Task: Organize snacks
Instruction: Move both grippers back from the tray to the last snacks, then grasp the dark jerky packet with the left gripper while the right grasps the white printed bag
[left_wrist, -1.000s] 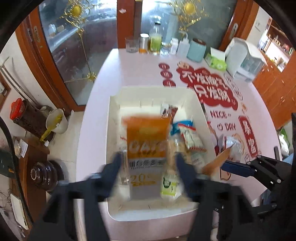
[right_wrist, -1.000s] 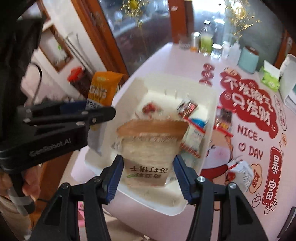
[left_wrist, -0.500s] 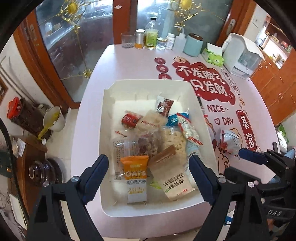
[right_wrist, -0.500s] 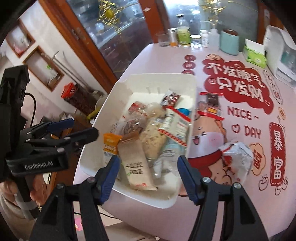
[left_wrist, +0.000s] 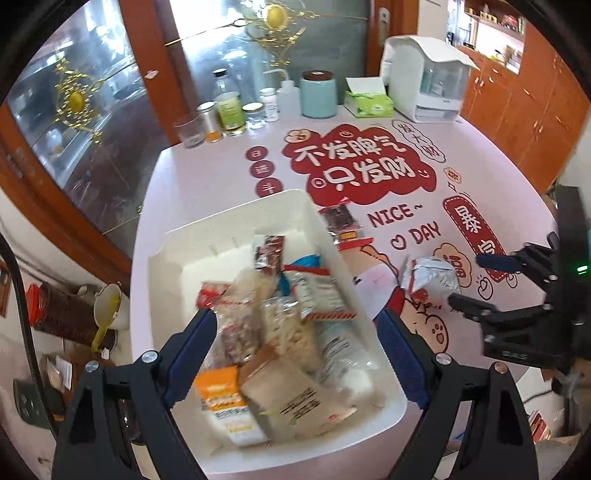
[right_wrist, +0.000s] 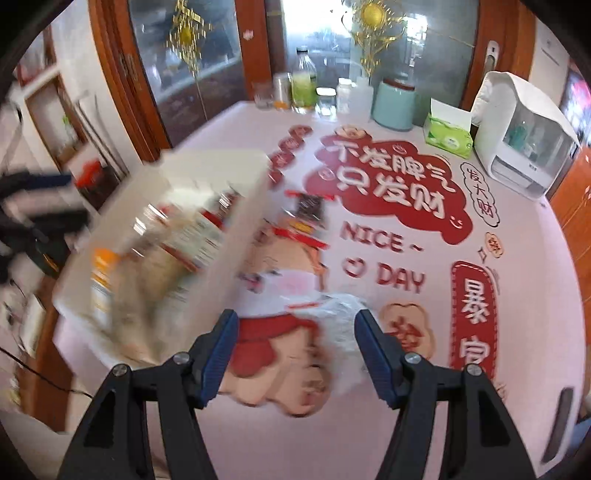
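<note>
The left gripper (left_wrist: 293, 354) hung with its jaws spread wide and nothing held, above the near end of a white plastic bin (left_wrist: 325, 229) that sat on the left side of a pink table (left_wrist: 207, 173). The bin was heaped with snack packets: an orange oats packet (left_wrist: 221, 400) at the near left, a tan cracker packet (left_wrist: 295, 406) just right of it, and a dark red-and-brown bar wrapper (left_wrist: 269, 253) toward the far end. The right gripper (right_wrist: 293, 354) was also parted and empty, over the table to the right of the bin, with a crumpled silver-white snack bag (left_wrist: 430, 278) lying on the table near its right finger. A dark red snack packet (left_wrist: 338, 218) lay on the table just beside the bin's far right wall. A mint canister (left_wrist: 318, 94), a green tissue box (left_wrist: 369, 103) and a white appliance (left_wrist: 424, 79) stood along the table's far edge
</note>
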